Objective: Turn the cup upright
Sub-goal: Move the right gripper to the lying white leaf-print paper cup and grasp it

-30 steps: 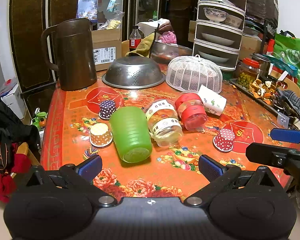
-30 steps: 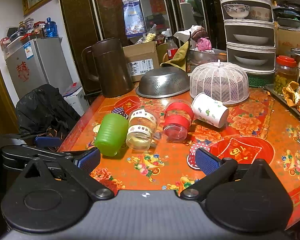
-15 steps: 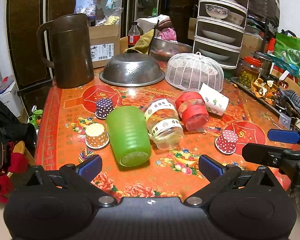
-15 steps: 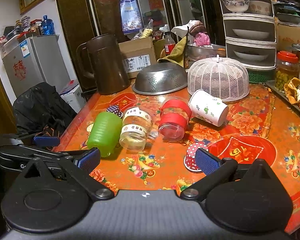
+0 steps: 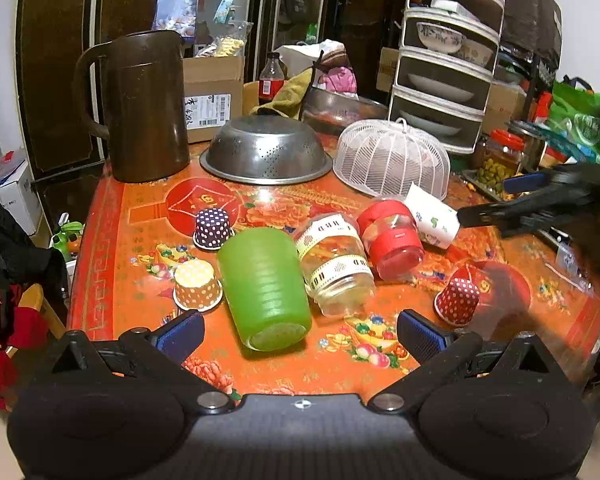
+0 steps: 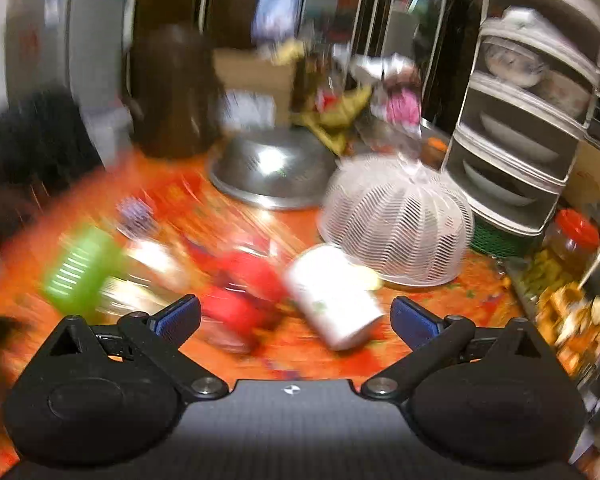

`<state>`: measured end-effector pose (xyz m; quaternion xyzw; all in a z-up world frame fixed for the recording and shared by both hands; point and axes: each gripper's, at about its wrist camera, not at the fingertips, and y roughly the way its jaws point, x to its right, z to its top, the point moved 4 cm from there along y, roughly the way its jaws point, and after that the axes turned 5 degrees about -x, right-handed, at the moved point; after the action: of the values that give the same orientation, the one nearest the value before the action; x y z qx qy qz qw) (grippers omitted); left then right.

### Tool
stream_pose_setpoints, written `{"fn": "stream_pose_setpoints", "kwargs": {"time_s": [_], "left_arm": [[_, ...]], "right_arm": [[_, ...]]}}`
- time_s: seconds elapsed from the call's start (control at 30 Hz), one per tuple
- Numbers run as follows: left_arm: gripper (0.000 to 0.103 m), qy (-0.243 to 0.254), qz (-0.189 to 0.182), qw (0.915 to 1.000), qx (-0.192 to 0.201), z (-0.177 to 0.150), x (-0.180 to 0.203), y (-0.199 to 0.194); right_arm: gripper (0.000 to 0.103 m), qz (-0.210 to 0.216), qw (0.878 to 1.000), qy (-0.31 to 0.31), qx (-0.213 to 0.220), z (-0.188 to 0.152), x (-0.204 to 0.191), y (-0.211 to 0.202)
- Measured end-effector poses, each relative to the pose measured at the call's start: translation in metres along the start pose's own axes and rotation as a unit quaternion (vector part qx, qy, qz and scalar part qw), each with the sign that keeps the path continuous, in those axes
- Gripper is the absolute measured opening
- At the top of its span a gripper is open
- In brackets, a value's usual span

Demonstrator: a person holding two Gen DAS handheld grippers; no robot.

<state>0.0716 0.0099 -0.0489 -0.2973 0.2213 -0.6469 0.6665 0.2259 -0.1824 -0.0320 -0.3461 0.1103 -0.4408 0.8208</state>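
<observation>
A green plastic cup (image 5: 266, 286) lies on its side on the orange table (image 5: 140, 208), its base toward me, just ahead of my open, empty left gripper (image 5: 298, 336). A clear jar (image 5: 336, 266), a red-lidded jar (image 5: 392, 234) and a white paper cup (image 5: 432, 216) lie on their sides to its right. The right wrist view is blurred; my open, empty right gripper (image 6: 296, 318) is close before the white paper cup (image 6: 332, 296), with the green cup (image 6: 80, 272) far left. The right gripper also shows in the left wrist view (image 5: 520, 200), beside the white cup.
Small upside-down paper cups stand around: purple dotted (image 5: 213, 228), orange dotted (image 5: 198, 290), red dotted (image 5: 458, 300). Behind are a brown jug (image 5: 144, 106), an upturned steel colander (image 5: 266, 150), a white mesh cover (image 5: 392, 158) and a tiered dish rack (image 5: 448, 60).
My right gripper has swung fast forward and right toward the white paper cup, blurring its view. My left gripper has edged closer to the green cup.
</observation>
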Motion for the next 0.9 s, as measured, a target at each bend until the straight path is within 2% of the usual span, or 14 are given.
{"fn": "stream_pose_setpoints", "kwargs": {"time_s": [0.07,0.17,0.23,0.33,0.43,0.63,0.7,0.9], "left_arm": [[0.103,-0.001,-0.001,1.0000,0.001,0.000,-0.002,0.000],[0.103,0.000,0.005,1.0000,0.002,0.000,-0.005,0.002],[0.103,-0.004,0.008,1.0000,-0.001,0.001,-0.008,0.004],[0.103,-0.012,0.010,0.9999,-0.004,0.002,-0.013,0.008],[0.103,-0.016,0.016,0.9997,-0.008,0.002,-0.017,0.012],[0.103,-0.022,0.017,0.9995,-0.016,0.000,-0.021,0.018],[0.103,-0.023,0.016,0.9995,-0.017,0.000,-0.022,0.019],[0.103,-0.032,0.009,0.9993,-0.015,-0.004,-0.027,0.017]], "right_arm": [[0.102,0.003,0.999,-0.015,-0.042,0.012,0.015,0.024],[0.100,0.022,0.994,-0.064,-0.081,0.021,0.019,0.050],[0.095,0.024,0.989,-0.092,-0.111,0.023,0.019,0.065],[0.093,0.046,0.980,-0.125,-0.145,0.023,0.016,0.083],[0.092,0.040,0.974,-0.142,-0.171,0.020,0.014,0.100],[0.071,0.065,0.968,-0.143,-0.197,0.015,0.015,0.118],[0.060,0.061,0.967,-0.144,-0.203,0.013,0.016,0.120],[0.059,0.059,0.974,-0.106,-0.193,0.018,0.026,0.117]]}}
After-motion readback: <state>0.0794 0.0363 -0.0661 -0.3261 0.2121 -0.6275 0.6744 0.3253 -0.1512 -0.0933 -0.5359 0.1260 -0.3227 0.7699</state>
